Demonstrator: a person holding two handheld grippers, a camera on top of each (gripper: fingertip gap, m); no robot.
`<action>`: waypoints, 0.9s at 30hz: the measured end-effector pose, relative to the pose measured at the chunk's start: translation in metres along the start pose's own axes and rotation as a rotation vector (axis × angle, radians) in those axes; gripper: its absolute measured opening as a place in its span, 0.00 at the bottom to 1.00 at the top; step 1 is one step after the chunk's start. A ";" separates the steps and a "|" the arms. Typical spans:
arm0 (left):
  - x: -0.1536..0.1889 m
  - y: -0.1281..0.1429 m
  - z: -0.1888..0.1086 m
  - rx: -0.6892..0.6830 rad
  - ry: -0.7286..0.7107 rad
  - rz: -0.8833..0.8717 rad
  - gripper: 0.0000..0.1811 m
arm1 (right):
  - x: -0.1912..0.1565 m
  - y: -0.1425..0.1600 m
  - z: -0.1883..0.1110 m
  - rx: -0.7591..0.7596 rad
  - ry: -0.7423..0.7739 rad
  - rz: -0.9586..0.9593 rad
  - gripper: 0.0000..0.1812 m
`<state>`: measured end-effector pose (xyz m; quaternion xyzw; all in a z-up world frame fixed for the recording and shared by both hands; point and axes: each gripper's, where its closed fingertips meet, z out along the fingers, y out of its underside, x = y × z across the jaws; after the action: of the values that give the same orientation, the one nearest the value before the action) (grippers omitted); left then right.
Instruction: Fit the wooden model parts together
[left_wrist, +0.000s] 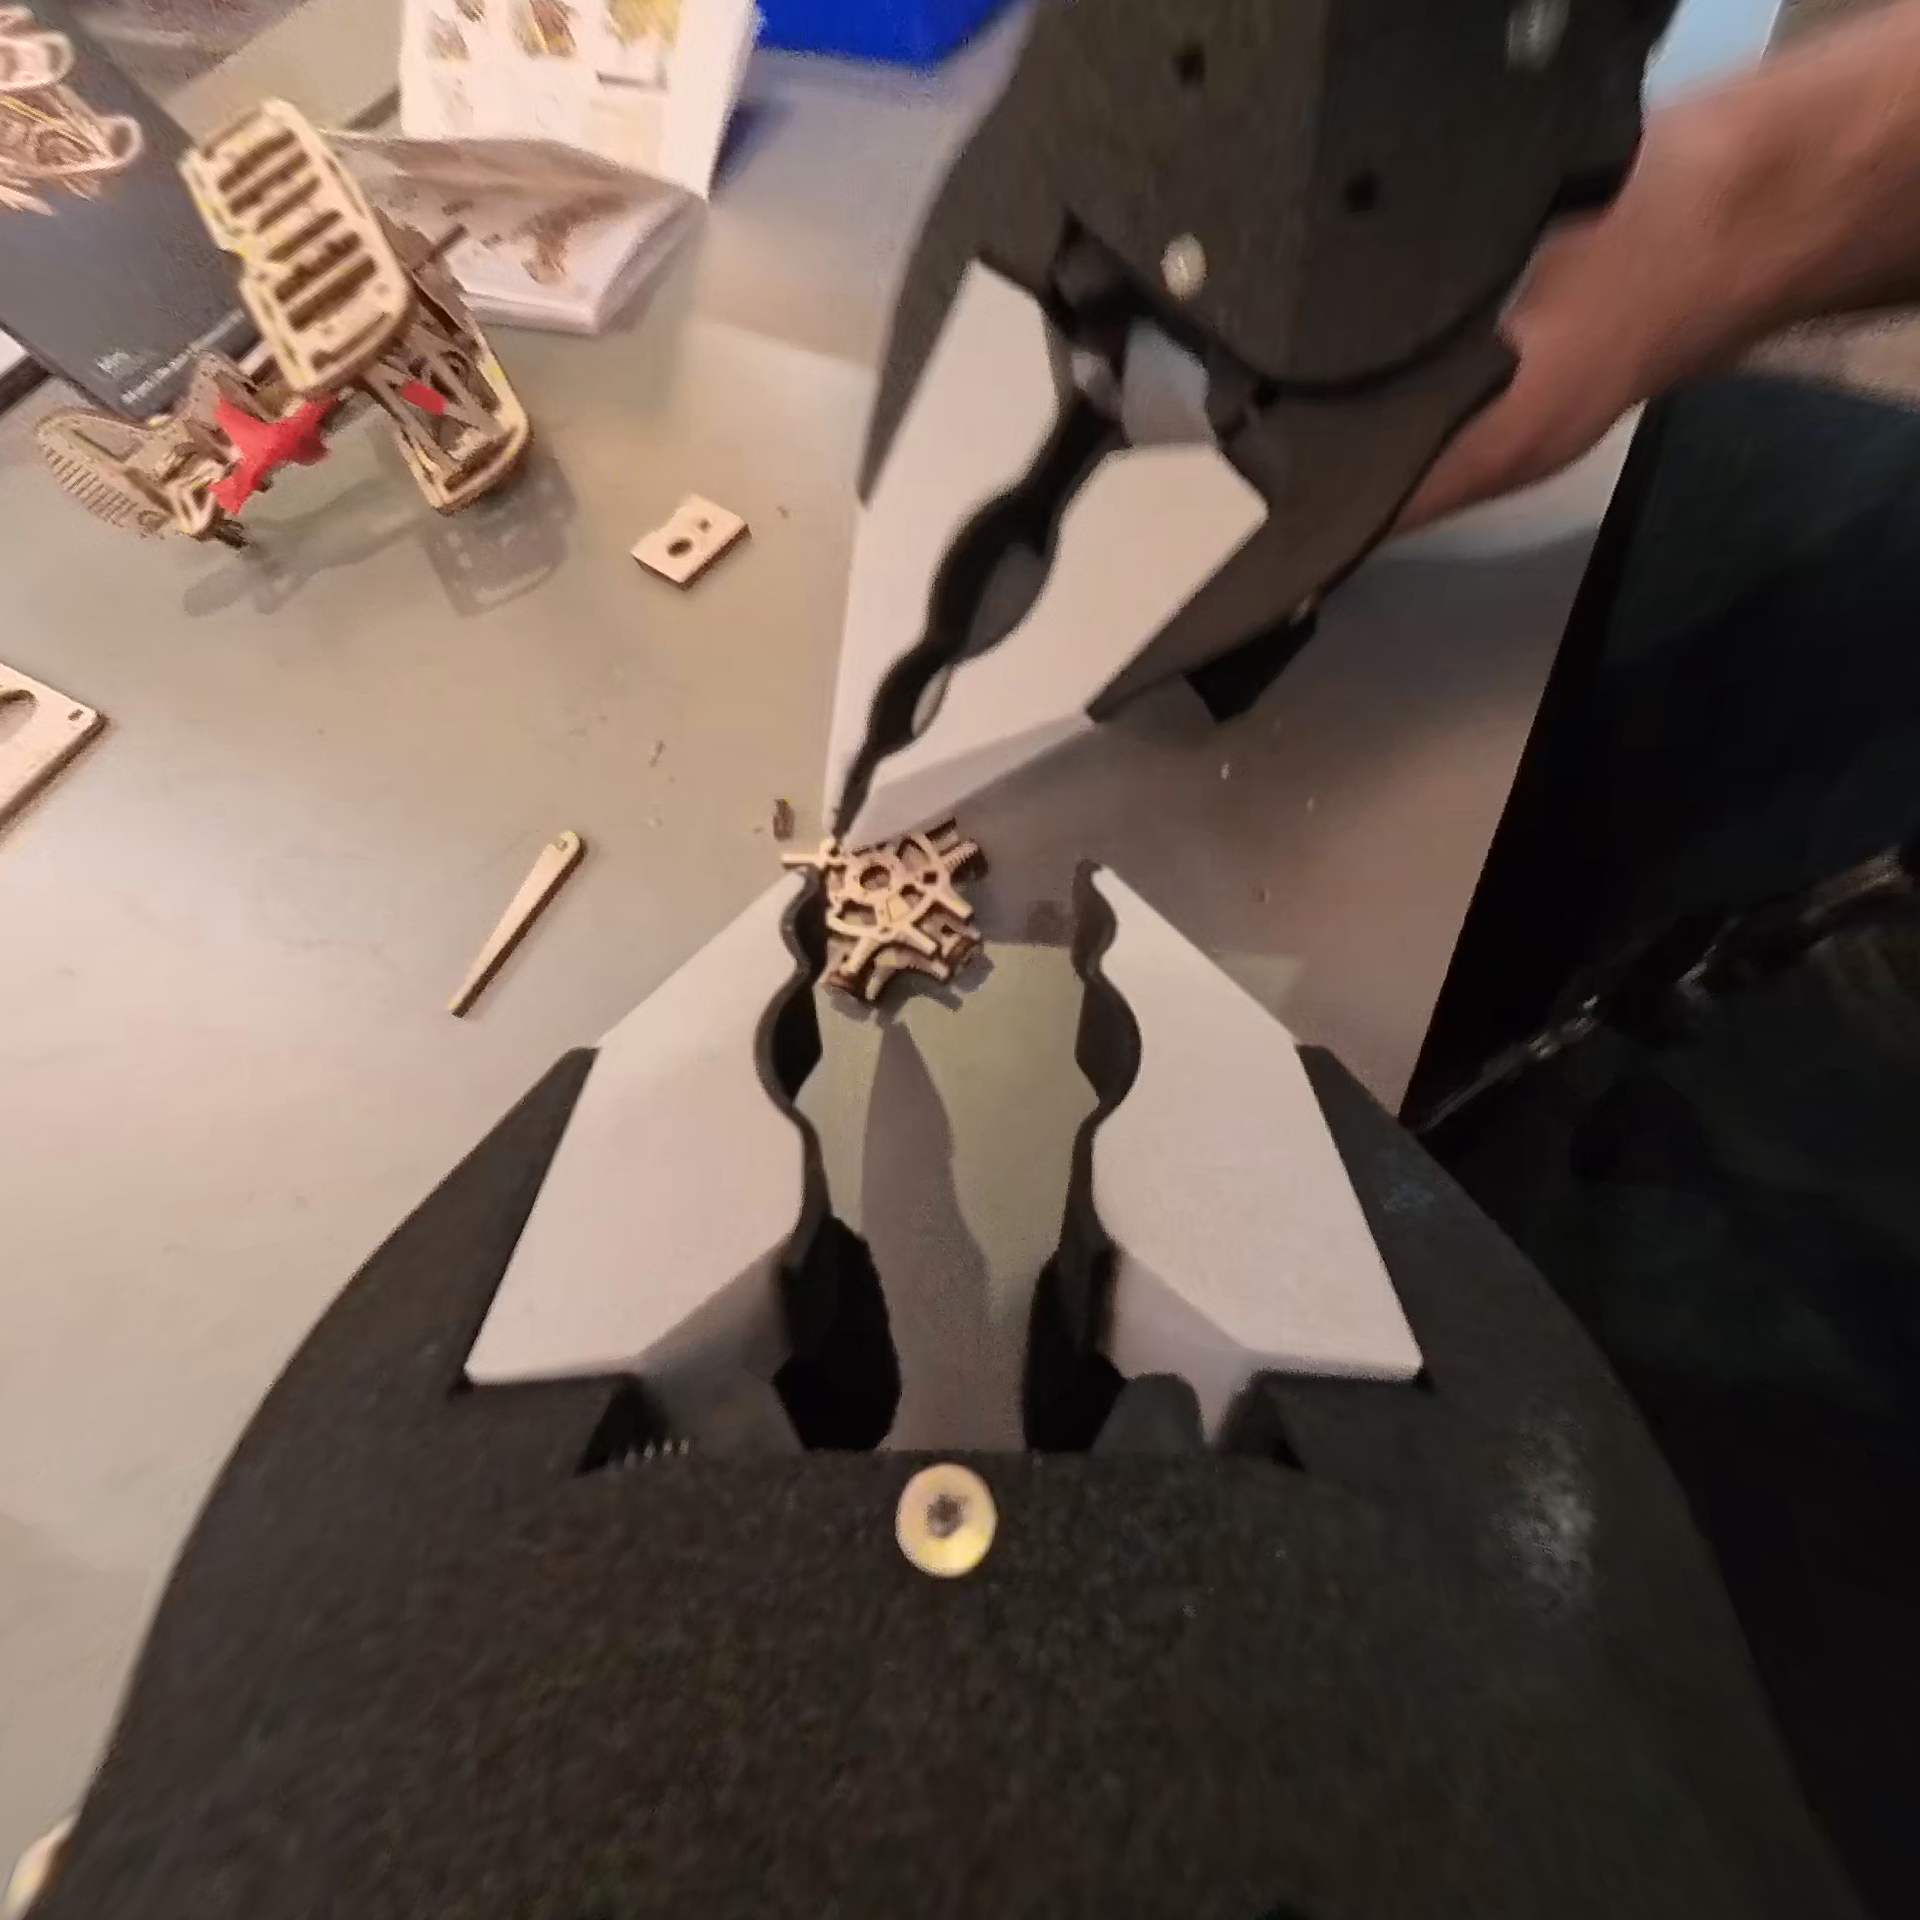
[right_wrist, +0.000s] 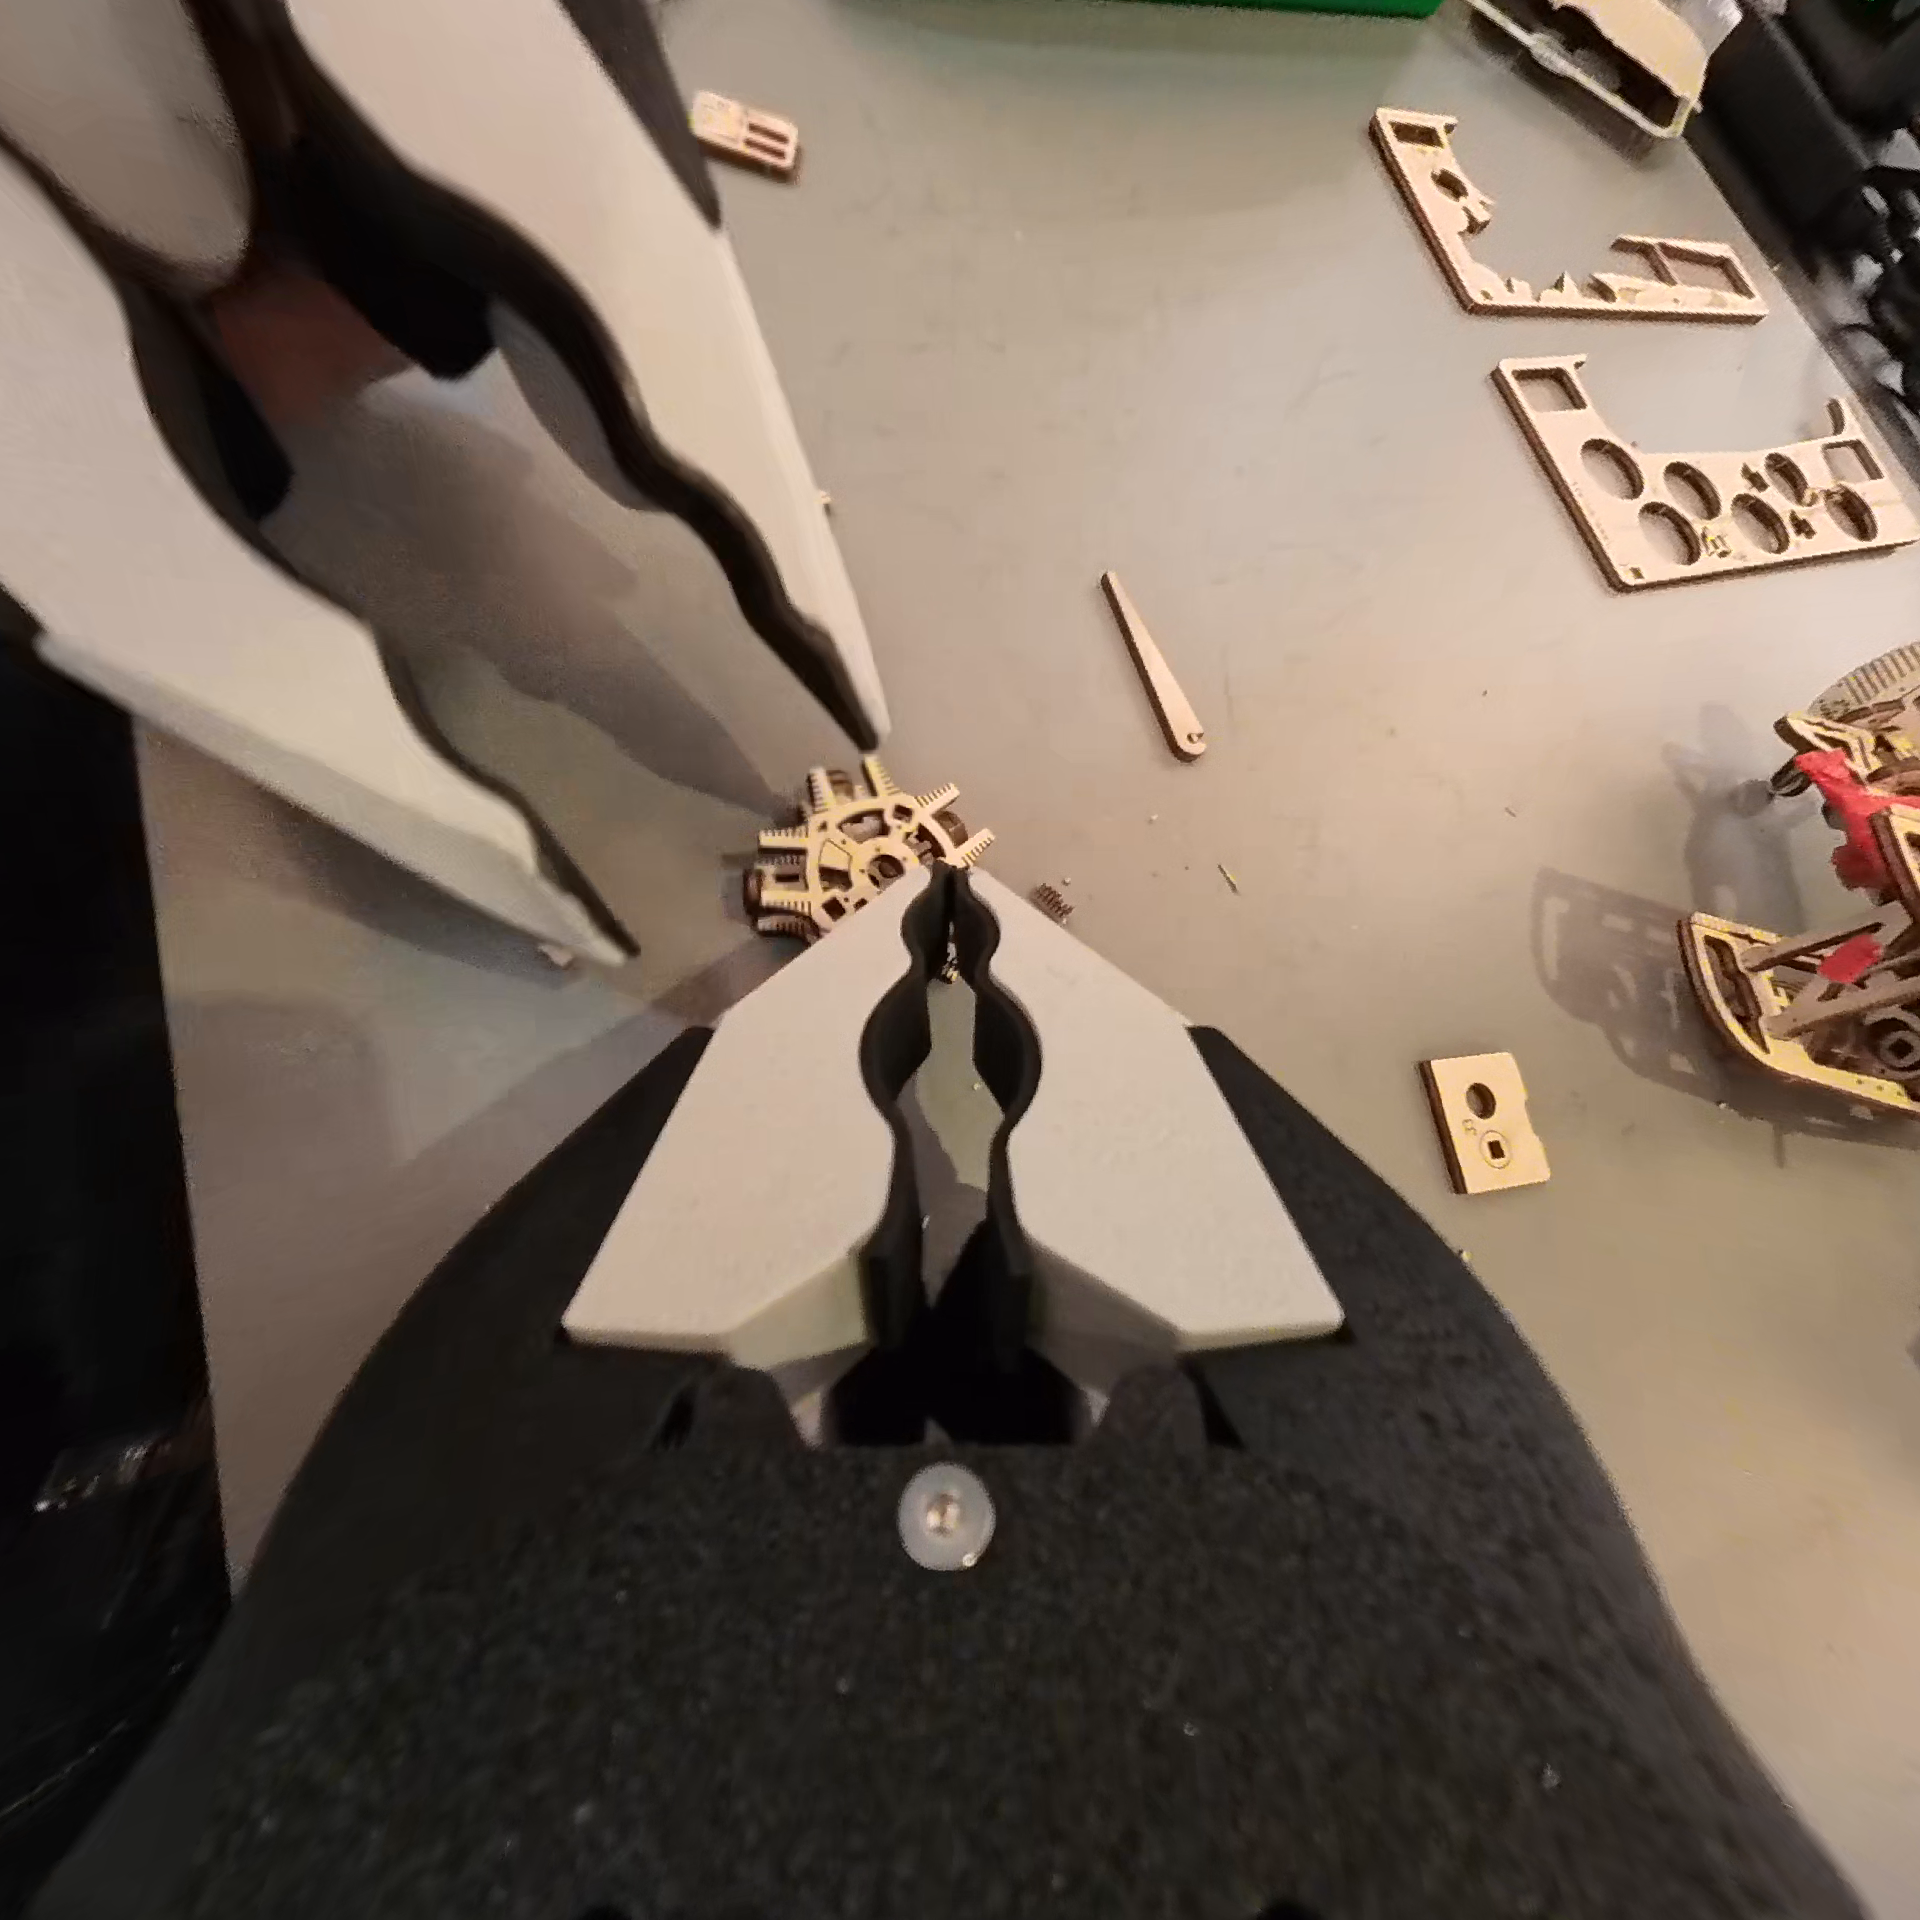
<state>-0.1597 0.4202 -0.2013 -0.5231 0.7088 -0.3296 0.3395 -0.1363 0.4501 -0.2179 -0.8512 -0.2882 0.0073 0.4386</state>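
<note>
A small wooden gear assembly (left_wrist: 899, 920) with toothed spokes lies on the grey table (left_wrist: 312, 831). My left gripper (left_wrist: 945, 894) is open and its tips stand on either side of the assembly, the left tip close against it. My right gripper (left_wrist: 844, 826) comes down from above, shut, with its tips pinching a small toothed wooden part (left_wrist: 812, 858) at the assembly's edge. In the right wrist view the right gripper (right_wrist: 941, 881) meets the assembly (right_wrist: 847, 868) at its rim, and the open left gripper (right_wrist: 746, 844) reaches in from the upper left.
A partly built wooden model with red pieces (left_wrist: 301, 343) (right_wrist: 1829, 935) stands farther off. A tapered wooden stick (left_wrist: 514, 925) (right_wrist: 1153, 665), a square plate with holes (left_wrist: 691, 535) (right_wrist: 1484, 1122) and punched-out wooden sheets (right_wrist: 1704, 488) lie around. A booklet (left_wrist: 561, 187) is at the back. A forearm (left_wrist: 1714, 239) holds the right gripper. My right fingertips sit around 4 centimetres from my left ones.
</note>
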 end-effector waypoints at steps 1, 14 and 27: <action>-0.002 -0.006 -0.003 0.034 0.019 -0.052 0.23 | 0.000 0.000 0.000 -0.001 -0.002 0.001 0.00; -0.026 0.014 0.015 -0.080 -0.083 -0.169 0.00 | 0.000 0.000 0.000 0.001 0.005 -0.004 0.00; -0.028 0.014 0.012 -0.119 -0.103 -0.151 0.00 | 0.000 -0.001 0.001 -0.015 0.035 -0.068 0.00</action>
<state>-0.1511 0.4490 -0.2156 -0.6105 0.6674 -0.2842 0.3179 -0.1369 0.4508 -0.2177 -0.8441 -0.3094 -0.0250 0.4371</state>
